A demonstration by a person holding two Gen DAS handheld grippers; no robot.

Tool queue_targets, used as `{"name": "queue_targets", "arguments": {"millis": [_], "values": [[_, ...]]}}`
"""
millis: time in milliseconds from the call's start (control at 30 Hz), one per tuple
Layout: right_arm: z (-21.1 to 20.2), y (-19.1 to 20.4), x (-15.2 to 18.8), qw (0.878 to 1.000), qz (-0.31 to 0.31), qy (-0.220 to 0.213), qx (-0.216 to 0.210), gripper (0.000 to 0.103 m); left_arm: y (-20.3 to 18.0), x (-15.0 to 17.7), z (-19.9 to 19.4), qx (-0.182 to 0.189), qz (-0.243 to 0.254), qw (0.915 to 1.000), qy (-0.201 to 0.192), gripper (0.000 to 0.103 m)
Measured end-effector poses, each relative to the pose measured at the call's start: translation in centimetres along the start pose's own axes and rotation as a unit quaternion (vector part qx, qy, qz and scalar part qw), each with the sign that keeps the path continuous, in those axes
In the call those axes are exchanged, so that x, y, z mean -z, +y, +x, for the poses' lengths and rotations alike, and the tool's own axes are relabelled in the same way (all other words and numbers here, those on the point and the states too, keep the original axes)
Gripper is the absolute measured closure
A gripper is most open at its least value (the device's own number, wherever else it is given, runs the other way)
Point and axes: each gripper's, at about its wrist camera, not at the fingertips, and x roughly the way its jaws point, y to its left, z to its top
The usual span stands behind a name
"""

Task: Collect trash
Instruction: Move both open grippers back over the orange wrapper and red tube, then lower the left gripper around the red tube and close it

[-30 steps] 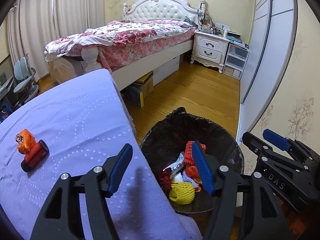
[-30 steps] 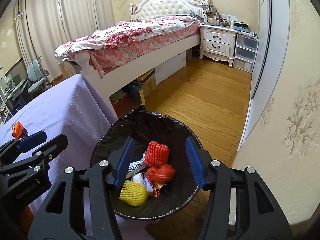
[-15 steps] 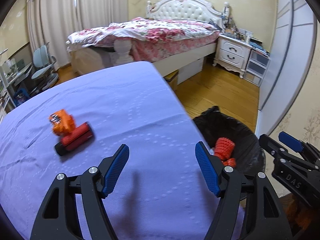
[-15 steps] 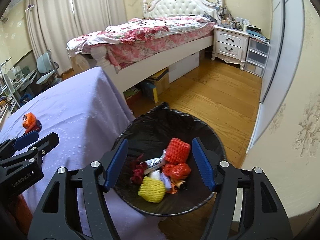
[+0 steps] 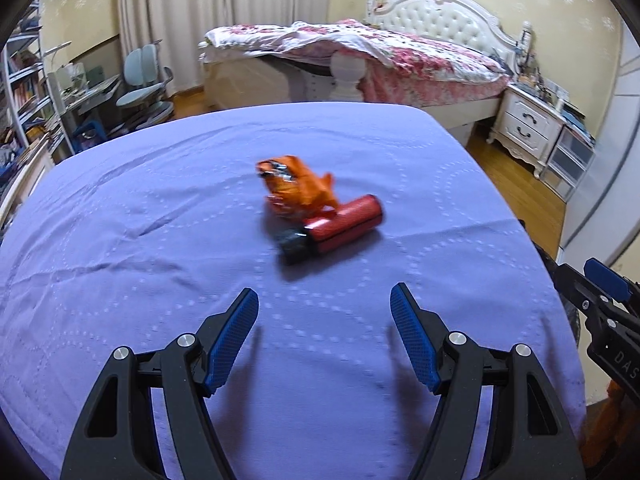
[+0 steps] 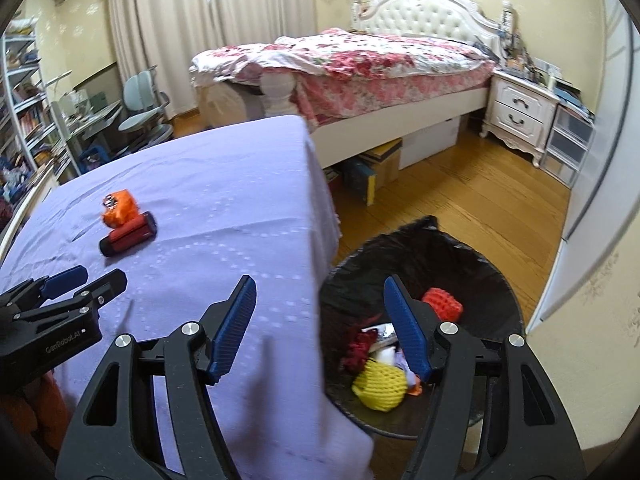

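Left tool [image 5: 324, 336] swung tableward, wrapper [image 5: 298, 192] ahead

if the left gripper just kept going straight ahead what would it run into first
Probably the red and black tube, lying dead ahead of the open left gripper on the purple cloth, touching the orange wrapper. Depth is uncertain.

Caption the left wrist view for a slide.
Open left gripper above purple tablecloth, facing orange wrapper and red tube.
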Motion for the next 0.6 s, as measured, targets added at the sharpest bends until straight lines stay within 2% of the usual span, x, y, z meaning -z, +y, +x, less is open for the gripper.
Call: {"name": "queue_targets", "arguments": {"millis": [333,600], "values": [[2.9,5.7,-1.9,0.998,-0.044,0.021,-0.035,0.038,4.6,-0.1,0.4,-0.028,-0.037,0.9988,0.014,0.034],[5.1,8.4,-3.5,0.997,-0.055,0.028,-0.038,0.038,7.2,0.1,0.4,-0.038,-0.058,0.9974,0.019,0.034]]}}
